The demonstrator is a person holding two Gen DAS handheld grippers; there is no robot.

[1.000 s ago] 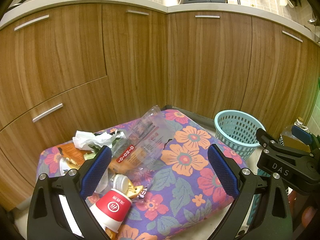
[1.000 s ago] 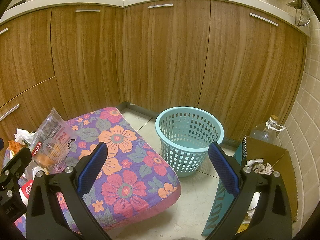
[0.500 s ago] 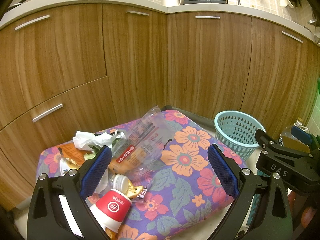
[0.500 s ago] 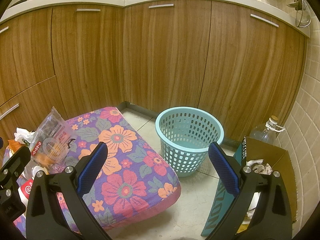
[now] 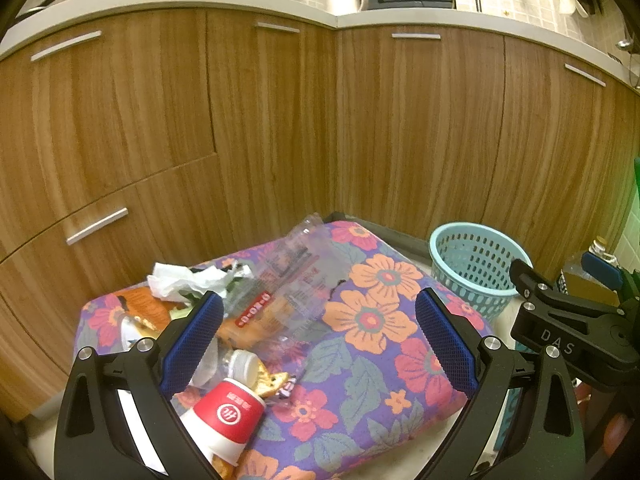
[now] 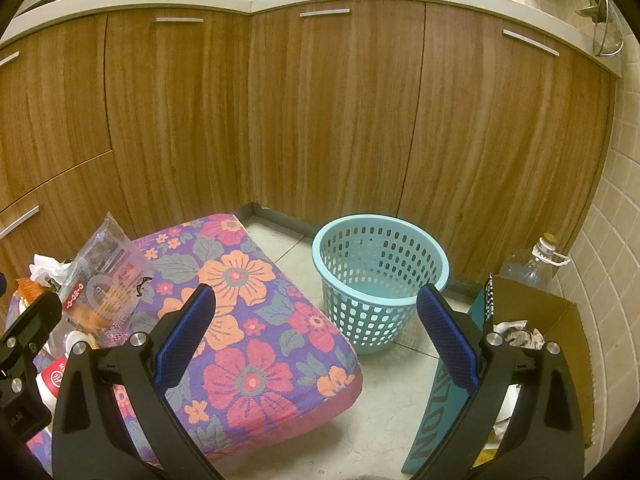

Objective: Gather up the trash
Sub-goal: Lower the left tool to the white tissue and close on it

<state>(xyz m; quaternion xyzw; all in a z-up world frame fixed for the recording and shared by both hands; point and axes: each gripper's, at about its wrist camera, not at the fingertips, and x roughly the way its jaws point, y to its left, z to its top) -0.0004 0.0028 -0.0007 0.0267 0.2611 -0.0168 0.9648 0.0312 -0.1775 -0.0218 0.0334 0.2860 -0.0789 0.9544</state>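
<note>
Left tongs point(image 5: 316, 344) spread wide and empty above the litter; right tongs point(image 6: 316, 340) likewise spread, holding nothing, aimed toward the teal basket point(image 6: 380, 280). Trash all heaped at one end of the floral cushion point(image 5: 380, 320): red paper cup point(image 5: 228, 412), clear snack bag point(image 5: 280, 288), crumpled tissue point(image 5: 180, 280). Basket seemingly bare, so collecting apparently not yet begun, every piece left to move.

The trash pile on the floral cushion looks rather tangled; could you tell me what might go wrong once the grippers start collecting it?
1. The clear plastic wrapper lies over other litter, so lifting it may drag the crumpled tissue or scraps off the cushion.
2. The red paper cup lies on its side at the cushion's edge and could roll onto the floor if nudged.
3. The basket stands apart from the cushion, so light pieces may drop during the carry.
</note>
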